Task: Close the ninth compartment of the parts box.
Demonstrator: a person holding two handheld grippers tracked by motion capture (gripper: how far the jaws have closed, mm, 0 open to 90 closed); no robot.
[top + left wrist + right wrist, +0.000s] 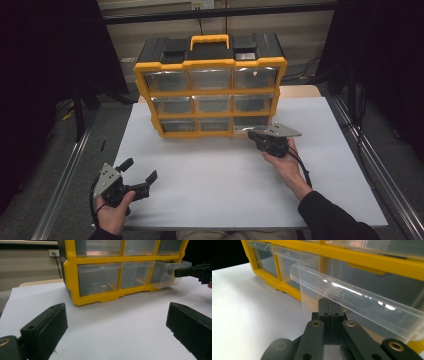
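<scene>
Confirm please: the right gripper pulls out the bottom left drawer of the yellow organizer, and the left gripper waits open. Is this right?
Not quite. The right gripper pulls the bottom right drawer of the organizer, not the left; the left gripper view shows it drawn out. The left gripper does wait open.

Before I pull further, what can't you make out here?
- Right gripper fingertips: right gripper view, behind the clear plastic bottom-right drawer front; grip unconfirmed.
- Drawer contents: high view, glare on the yellow nine-drawer organizer.
- Organizer's top row: left gripper view, cut off.
- Left gripper: open, idle.
</scene>
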